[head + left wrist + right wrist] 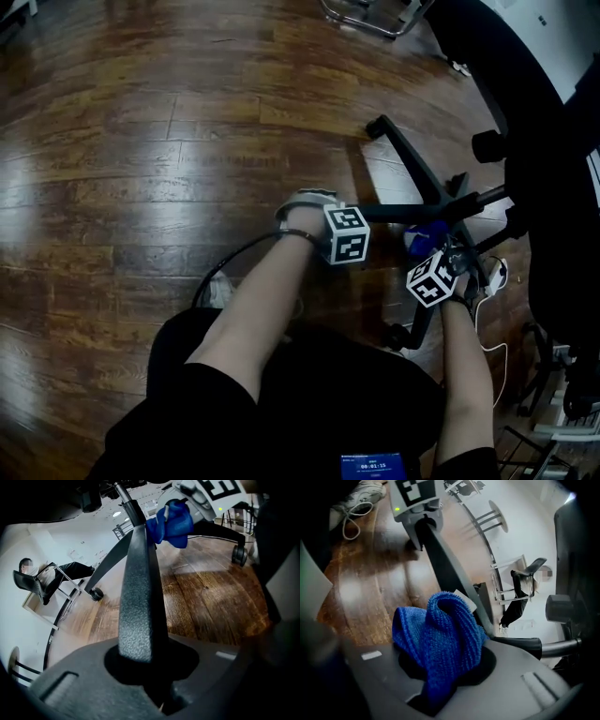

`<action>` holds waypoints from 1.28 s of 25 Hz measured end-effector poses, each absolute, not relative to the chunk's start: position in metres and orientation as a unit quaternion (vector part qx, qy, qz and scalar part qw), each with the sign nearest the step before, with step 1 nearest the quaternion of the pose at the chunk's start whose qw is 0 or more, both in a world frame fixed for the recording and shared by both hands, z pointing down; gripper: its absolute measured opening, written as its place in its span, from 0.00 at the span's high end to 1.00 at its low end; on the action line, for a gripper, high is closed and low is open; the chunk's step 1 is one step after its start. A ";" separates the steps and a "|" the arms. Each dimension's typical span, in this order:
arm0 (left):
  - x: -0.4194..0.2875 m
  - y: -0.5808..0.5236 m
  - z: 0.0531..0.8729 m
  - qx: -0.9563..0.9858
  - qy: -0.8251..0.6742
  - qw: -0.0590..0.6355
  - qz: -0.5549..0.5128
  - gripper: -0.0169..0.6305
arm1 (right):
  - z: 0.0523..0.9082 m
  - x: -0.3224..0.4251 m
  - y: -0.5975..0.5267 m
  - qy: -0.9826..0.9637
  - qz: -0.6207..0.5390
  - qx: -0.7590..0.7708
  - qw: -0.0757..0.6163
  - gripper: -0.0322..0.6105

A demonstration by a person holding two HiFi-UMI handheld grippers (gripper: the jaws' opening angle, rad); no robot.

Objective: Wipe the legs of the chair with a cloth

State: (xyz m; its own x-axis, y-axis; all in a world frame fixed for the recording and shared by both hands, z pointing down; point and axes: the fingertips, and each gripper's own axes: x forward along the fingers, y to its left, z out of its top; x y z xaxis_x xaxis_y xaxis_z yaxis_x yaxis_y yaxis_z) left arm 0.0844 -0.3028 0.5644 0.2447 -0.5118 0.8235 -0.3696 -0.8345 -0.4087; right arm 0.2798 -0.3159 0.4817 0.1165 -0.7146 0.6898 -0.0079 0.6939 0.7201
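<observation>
Chair is standing at the right edge of the head view, its black legs spreading low over the wooden floor. Starting at the left, a shoe is lying on the boards near the left gripper. That gripper is pointing steeply down and pinching 1 leg well out from the hub. Its own view is showing the 2 jaws pressing on the textured black bar from both sides. The leg is running rightward to the hub. Further along it, close to the hub, the blue cloth is sitting bunched against the leg's side. The right gripper is clamping this cloth, its jaws squeezing the folds while a lump is bulging out in front. The 2 grippers are sitting near each other on the same leg, the left 1 outward and the right 1 inward. Another leg is reaching up and left to a caster. In both gripper views a seated person is showing far off by a white wall.
</observation>
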 end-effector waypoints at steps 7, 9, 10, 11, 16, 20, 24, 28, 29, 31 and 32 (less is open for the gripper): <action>0.081 -0.301 0.566 -0.788 0.279 0.064 -0.544 0.88 | 0.487 0.276 -0.279 -0.648 -0.224 0.267 0.678 0.83; 0.081 -0.300 0.567 -0.788 0.279 0.062 -0.545 0.88 | 0.499 0.280 -0.244 -0.649 -0.214 0.228 0.693 0.83; 0.081 -0.301 0.567 -0.788 0.279 0.061 -0.545 0.88 | 0.505 0.281 -0.223 -0.650 -0.209 0.209 0.700 0.83; 0.080 -0.301 0.568 -0.788 0.279 0.060 -0.546 0.88 | 0.511 0.283 -0.202 -0.654 -0.203 0.189 0.704 0.83; 0.081 -0.301 0.568 -0.788 0.277 0.055 -0.547 0.88 | 0.533 0.294 -0.107 -0.686 -0.121 0.107 0.710 0.83; 0.081 -0.301 0.569 -0.788 0.276 0.054 -0.547 0.88 | 0.537 0.298 -0.105 -0.677 -0.129 0.098 0.718 0.83; 0.082 -0.302 0.568 -0.788 0.278 0.057 -0.547 0.88 | 0.528 0.292 -0.156 -0.675 -0.170 0.143 0.704 0.83; 0.083 -0.301 0.566 -0.786 0.280 0.057 -0.548 0.88 | 0.508 0.284 -0.232 -0.668 -0.200 0.206 0.687 0.83; 0.083 -0.301 0.566 -0.786 0.279 0.059 -0.548 0.88 | 0.502 0.282 -0.251 -0.663 -0.212 0.223 0.683 0.83; 0.084 -0.302 0.564 -0.786 0.280 0.065 -0.547 0.88 | 0.493 0.278 -0.283 -0.652 -0.236 0.253 0.674 0.82; 0.084 -0.302 0.564 -0.787 0.281 0.067 -0.545 0.88 | 0.490 0.276 -0.296 -0.649 -0.244 0.265 0.670 0.82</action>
State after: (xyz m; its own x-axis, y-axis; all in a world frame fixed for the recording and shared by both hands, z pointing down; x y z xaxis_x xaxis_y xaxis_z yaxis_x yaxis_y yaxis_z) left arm 0.0841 -0.3020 0.5639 0.2476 -0.5150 0.8207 -0.3688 -0.8334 -0.4117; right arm 0.2759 -0.2961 0.4895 0.0373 -0.6716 0.7400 -0.0174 0.7399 0.6725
